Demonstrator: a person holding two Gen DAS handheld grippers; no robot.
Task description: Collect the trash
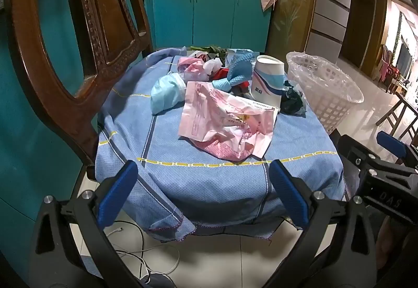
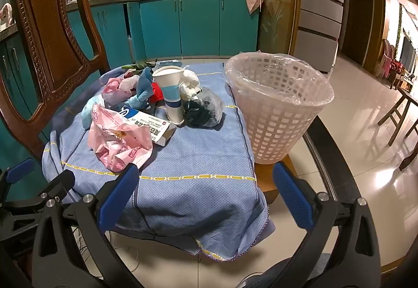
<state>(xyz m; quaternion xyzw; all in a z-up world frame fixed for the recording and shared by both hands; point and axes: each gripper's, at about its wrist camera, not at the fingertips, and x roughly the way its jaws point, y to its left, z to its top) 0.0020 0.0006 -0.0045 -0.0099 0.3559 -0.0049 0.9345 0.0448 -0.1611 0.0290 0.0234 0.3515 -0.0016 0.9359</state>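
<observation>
So nothing's collected yet: both the left gripper (image 1: 202,191) and right gripper (image 2: 205,195) hover spread and empty at the near edge, trash pile (image 1: 222,94) untouched left of the lined basket (image 2: 277,105).

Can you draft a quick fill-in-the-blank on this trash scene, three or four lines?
1. The white lattice basket is lined with a clear ____ bag.
2. The paper cup stands with its open end facing ____.
3. The left hand-held gripper and right hand-held gripper are both ____, holding nothing.
4. The pink plastic bag lies on a ____ cloth with yellow stripes.

Missing words: plastic; up; open; blue
</observation>
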